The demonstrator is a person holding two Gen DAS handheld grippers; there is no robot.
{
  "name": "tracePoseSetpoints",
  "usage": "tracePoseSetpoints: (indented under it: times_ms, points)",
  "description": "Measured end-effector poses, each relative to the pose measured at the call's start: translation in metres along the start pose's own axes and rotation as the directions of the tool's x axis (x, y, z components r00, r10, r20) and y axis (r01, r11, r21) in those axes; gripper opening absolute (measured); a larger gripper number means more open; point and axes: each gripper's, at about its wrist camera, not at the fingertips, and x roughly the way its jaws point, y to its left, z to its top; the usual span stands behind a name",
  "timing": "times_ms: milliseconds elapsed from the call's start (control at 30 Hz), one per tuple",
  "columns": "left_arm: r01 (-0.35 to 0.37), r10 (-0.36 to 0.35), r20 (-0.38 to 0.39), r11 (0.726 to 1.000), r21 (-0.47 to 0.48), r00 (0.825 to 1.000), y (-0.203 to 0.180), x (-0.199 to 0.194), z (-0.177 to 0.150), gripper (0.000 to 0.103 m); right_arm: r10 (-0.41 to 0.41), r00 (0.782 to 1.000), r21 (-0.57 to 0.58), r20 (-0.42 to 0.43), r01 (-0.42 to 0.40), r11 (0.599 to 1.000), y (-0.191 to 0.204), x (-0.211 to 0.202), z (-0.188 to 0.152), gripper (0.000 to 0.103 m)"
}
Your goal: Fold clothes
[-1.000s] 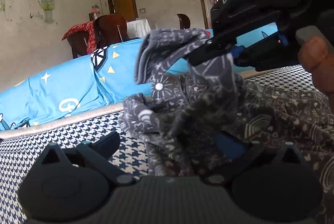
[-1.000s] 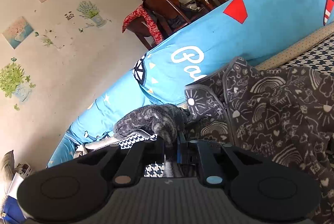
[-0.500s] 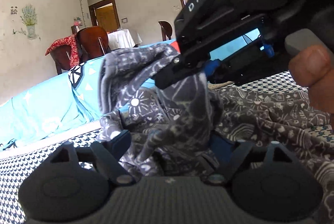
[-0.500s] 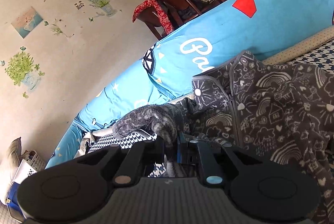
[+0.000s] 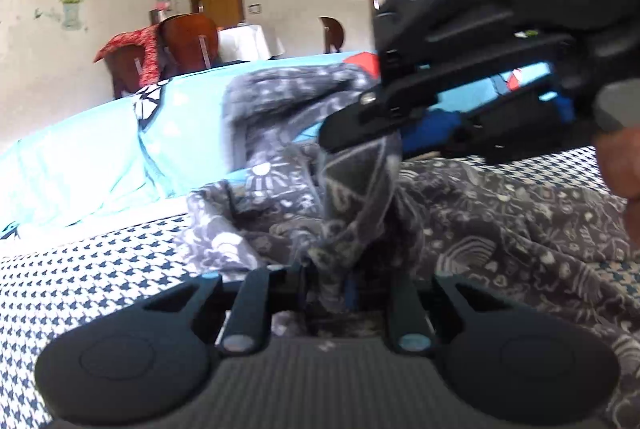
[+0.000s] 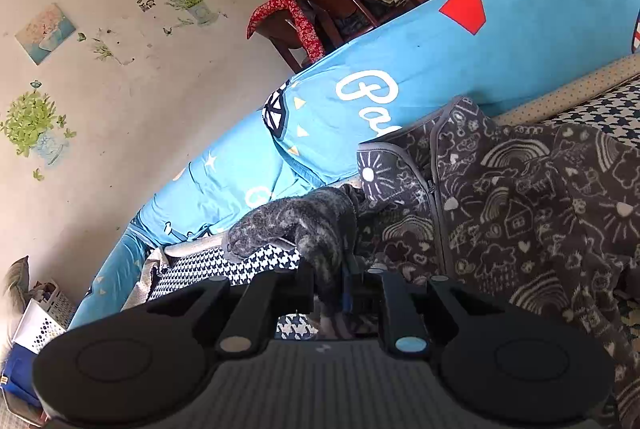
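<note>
A dark grey fleece garment (image 5: 500, 229) with white doodle print lies rumpled on the houndstooth bed cover (image 5: 80, 269). My left gripper (image 5: 328, 281) is shut on a raised fold of it, low and close to the camera. Just above, my right gripper (image 5: 332, 141) grips a lifted sleeve part of the same garment. In the right wrist view, the right gripper (image 6: 328, 285) pinches the fuzzy sleeve end (image 6: 288, 225). Its jaws are opening slightly, with fabric still pressed between them. The garment's zip front (image 6: 440, 197) spreads to the right.
A blue printed quilt (image 6: 440, 69) is bunched along the bed's far side. Behind it are wooden chairs (image 6: 328, 1) and a white-clothed table. A person's hand (image 5: 624, 169) holds the right gripper. A basket (image 6: 36, 325) sits on the floor at left.
The left jaws went from wide open to shut on the fold of fabric, and the left gripper edged closer to the garment. The right gripper kept its hold in place.
</note>
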Motion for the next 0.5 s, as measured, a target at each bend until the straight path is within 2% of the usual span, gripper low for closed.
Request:
tracePoseSetpoints:
  times_ms: [33,67,133,367,433,500]
  points:
    - [-0.026,0.026,0.001,1.000,-0.004,1.000,0.003,-0.001,0.000,0.016,-0.005,1.000,-0.001,0.008,0.005,1.000,0.000,-0.001,0.000,0.023]
    - [-0.055,0.055,0.003,0.998,-0.007,0.998,0.007,-0.001,0.000,0.016,-0.011,1.000,-0.002,0.016,0.011,1.000,0.001,-0.001,0.001,0.033]
    - [-0.106,0.106,0.005,0.994,-0.033,0.994,0.017,-0.005,0.001,0.016,-0.017,0.999,0.012,0.033,0.016,1.000,-0.001,-0.003,0.002,0.042]
    - [-0.270,0.273,0.009,0.957,-0.107,0.962,0.059,-0.018,0.004,0.016,-0.082,0.994,0.060,0.065,0.078,0.995,-0.008,-0.003,0.005,0.042]
    - [-0.311,0.314,0.007,0.943,-0.117,0.949,0.071,-0.022,0.004,0.016,-0.100,0.993,0.080,0.068,0.094,0.992,-0.011,-0.002,0.004,0.042]
    - [-0.365,0.369,0.008,0.923,-0.124,0.929,0.085,-0.027,0.005,0.016,-0.108,0.992,0.092,0.066,0.102,0.991,-0.012,0.000,0.004,0.042]
